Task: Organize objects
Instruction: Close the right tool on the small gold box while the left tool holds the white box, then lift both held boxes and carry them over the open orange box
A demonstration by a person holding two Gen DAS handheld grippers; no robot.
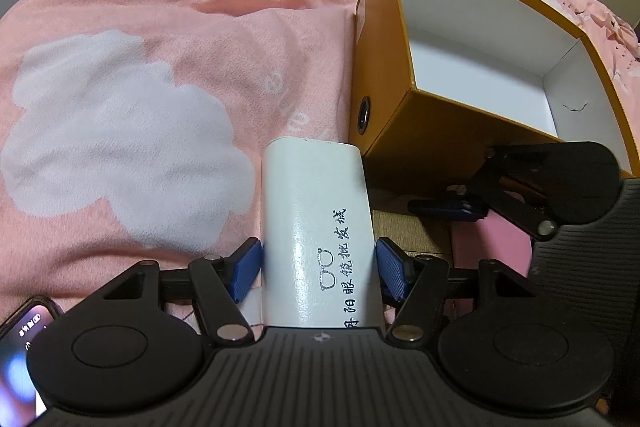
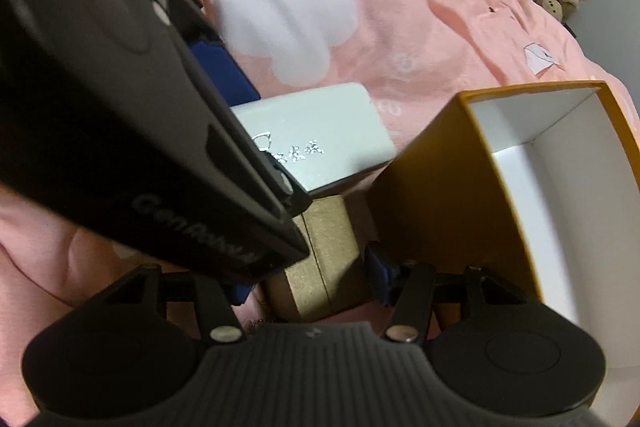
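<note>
The left tool [image 1: 318, 273] is clamped on a white glasses case [image 1: 320, 223], blue pads pressing both its long sides, the case reaching ahead over the pink bed [image 1: 160, 7]. Just right of it sits the open orange box [image 1: 440, 131]. The right tool [image 2: 316, 277] straddles a small gold box [image 2: 320, 259]; whether its pads touch it, I cannot tell.

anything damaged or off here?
One small thing: the orange box has a dark crack-like mark on its white inner wall, near the bottom, possibly a tear or scuff. Otherwise the white case sits straight between the left gripper pads, and nothing is spilled.
</note>
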